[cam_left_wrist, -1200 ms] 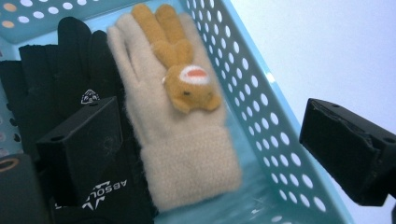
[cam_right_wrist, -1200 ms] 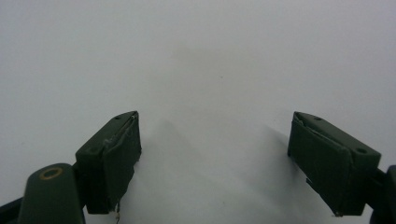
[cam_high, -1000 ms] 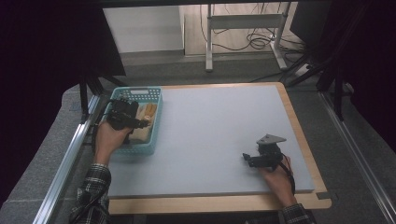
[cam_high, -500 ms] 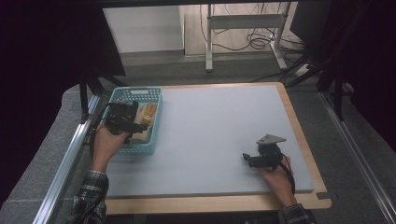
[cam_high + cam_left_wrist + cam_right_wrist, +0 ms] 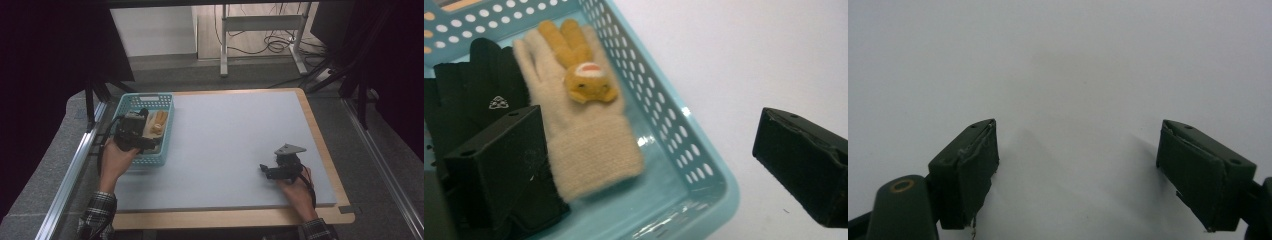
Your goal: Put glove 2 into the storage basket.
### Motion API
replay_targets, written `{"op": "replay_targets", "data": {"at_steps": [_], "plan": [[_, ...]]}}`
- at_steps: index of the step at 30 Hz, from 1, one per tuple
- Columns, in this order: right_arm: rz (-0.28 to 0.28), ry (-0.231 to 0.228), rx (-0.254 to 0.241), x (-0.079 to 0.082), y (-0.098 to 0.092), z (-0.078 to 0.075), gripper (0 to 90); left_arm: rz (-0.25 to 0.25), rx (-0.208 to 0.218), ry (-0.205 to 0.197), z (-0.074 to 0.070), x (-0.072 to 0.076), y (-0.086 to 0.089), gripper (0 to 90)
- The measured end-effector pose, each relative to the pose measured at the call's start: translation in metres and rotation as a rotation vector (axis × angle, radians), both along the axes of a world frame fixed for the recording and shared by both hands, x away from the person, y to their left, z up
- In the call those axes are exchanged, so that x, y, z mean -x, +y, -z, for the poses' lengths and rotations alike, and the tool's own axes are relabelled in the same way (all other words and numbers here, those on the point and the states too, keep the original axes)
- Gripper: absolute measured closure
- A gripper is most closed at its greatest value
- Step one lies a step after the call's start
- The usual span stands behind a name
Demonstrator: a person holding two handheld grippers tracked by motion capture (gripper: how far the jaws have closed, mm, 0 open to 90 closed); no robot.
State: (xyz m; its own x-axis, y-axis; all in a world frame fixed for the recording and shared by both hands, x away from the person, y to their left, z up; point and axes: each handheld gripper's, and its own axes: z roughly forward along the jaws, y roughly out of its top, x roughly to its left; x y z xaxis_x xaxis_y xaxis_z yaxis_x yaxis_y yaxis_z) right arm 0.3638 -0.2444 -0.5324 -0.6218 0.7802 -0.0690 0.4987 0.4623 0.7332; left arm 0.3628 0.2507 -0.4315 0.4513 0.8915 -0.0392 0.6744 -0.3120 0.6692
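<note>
Left gripper (image 5: 134,134) hangs over the near half of the turquoise perforated plastic basket (image 5: 165,102), which sits at the far-left corner of the grey tabletop (image 5: 235,145) in the high view; we see its jaws have just been opening, w/ nothing between them. Right gripper (image 5: 274,170) rests near the tabletop's near-right corner, well apart from the basket.

Left gripper view: jaws spread wide, one over the basket floor, the other outside past the basket's rim. Cream knitted glove w/ an orange plush animal face (image 5: 579,120) lies flat inside the basket, touching a black fabric glove (image 5: 474,90) beside it. That black glove carries a small white logo, approx. triangular, no letters we can read.

Right gripper view: jaws spread, bare tabletop between them.

Risk, as we judge it: w/ one jaw outside the wall, closing now would pinch the basket's rim, not a glove, and drag or tip the basket. A low grab could also catch both gloves at once.
</note>
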Motion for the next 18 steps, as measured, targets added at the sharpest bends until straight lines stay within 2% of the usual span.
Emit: {"op": "replay_targets", "data": {"at_steps": [2,18], "plan": [[0.000,0.000,0.000,0.000,0.000,0.000,16.8,0.005,0.012,-0.007,0.000,0.003,-0.002,1.4],[-0.001,-0.004,0.003,0.000,0.000,0.000,16.8,0.056,0.017,-0.049,0.001,0.019,-0.021,1.2]]}}
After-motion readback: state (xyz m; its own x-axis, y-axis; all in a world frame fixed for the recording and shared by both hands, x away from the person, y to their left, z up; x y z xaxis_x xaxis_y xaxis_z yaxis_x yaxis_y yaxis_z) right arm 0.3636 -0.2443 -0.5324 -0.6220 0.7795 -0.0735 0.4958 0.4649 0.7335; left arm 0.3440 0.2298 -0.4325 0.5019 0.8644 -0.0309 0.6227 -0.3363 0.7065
